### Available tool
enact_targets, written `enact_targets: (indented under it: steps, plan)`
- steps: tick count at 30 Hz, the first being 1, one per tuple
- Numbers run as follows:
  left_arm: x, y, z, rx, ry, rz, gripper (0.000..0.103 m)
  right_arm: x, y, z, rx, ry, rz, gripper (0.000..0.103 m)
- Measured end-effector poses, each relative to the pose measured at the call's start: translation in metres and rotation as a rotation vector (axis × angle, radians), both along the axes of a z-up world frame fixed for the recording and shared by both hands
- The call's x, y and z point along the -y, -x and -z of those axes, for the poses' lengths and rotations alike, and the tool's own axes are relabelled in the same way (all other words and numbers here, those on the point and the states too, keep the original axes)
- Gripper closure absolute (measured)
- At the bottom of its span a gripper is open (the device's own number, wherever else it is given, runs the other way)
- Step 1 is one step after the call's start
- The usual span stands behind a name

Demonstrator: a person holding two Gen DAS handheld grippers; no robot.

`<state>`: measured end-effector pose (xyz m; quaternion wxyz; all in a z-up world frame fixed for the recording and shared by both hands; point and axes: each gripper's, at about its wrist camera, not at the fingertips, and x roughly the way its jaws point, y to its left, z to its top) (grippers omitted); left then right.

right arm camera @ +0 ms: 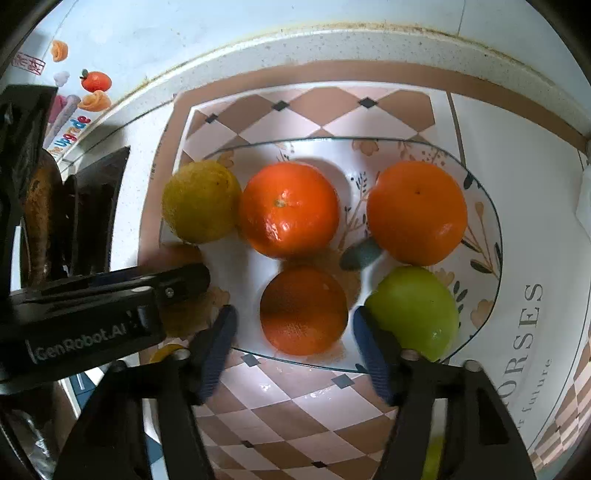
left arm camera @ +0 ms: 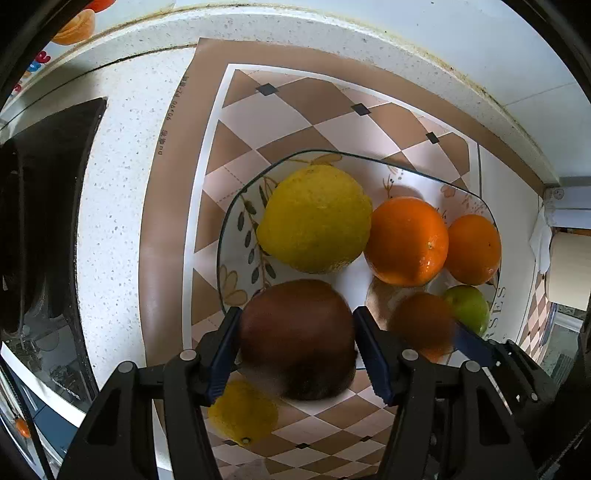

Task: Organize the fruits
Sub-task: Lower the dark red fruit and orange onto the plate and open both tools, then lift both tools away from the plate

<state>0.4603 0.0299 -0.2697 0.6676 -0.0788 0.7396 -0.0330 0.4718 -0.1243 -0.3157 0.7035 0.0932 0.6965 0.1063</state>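
Note:
A floral glass plate (left arm camera: 236, 229) (right arm camera: 484, 236) holds a big yellow lemon (left arm camera: 314, 218) (right arm camera: 201, 201), two oranges (left arm camera: 406, 242) (left arm camera: 472, 249) (right arm camera: 288, 208) (right arm camera: 417, 212) and a green lime (left arm camera: 469, 306) (right arm camera: 413, 314). My left gripper (left arm camera: 297, 343) is shut on a brown kiwi (left arm camera: 299, 338) over the plate's near left edge. My right gripper (right arm camera: 293, 332) has its jaws spread around a third orange (right arm camera: 303, 310) (left arm camera: 421, 321) at the plate's front, fingers not clearly touching it. A small lemon (left arm camera: 242, 411) lies on the mat below the left gripper.
The plate sits on a brown checkered mat (left arm camera: 258, 122) (right arm camera: 295, 402) on a speckled white counter (left arm camera: 122, 166). A black appliance (left arm camera: 48, 206) stands at the left. The tiled wall (right arm camera: 258, 22) runs close behind. A paper roll (left arm camera: 569, 269) stands at the right.

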Motion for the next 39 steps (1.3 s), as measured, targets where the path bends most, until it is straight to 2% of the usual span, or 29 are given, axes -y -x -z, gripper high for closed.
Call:
enact_targets:
  steps: [1,3,5,7,9,17,26,32,39]
  plan:
    - [0.001,-0.001,-0.002,0.009,0.019,-0.002,0.041,0.0,0.0,-0.003,0.004,0.0,-0.002,0.027]
    - [0.004,-0.004,-0.007,0.027,0.008,0.0,0.039,0.0,0.001,-0.008,0.007,0.013,-0.006,0.023]
    - [0.005,-0.007,-0.013,0.042,0.005,0.005,0.022,0.001,0.002,-0.011,0.005,0.03,-0.007,0.023]
    - [0.004,-0.007,-0.02,0.06,-0.01,0.007,0.016,0.003,0.005,-0.016,0.007,0.049,-0.006,0.015]
    - [0.001,-0.004,-0.027,0.08,-0.029,0.008,0.016,0.007,0.009,-0.022,0.018,0.082,-0.005,0.007]
    - [-0.013,0.029,-0.044,0.154,-0.089,0.003,0.016,0.028,0.027,-0.042,0.072,0.149,0.029,0.007]
    - [-0.017,0.081,-0.088,0.345,-0.183,-0.005,0.016,0.045,0.07,-0.079,0.187,0.19,0.062,0.007]
    - [-0.017,0.116,-0.119,0.456,-0.205,0.0,0.016,0.045,0.107,-0.11,0.26,0.192,0.076,0.007]
    - [-0.011,0.162,-0.15,0.549,-0.202,0.023,0.016,0.043,0.147,-0.147,0.352,0.207,0.086,0.007]
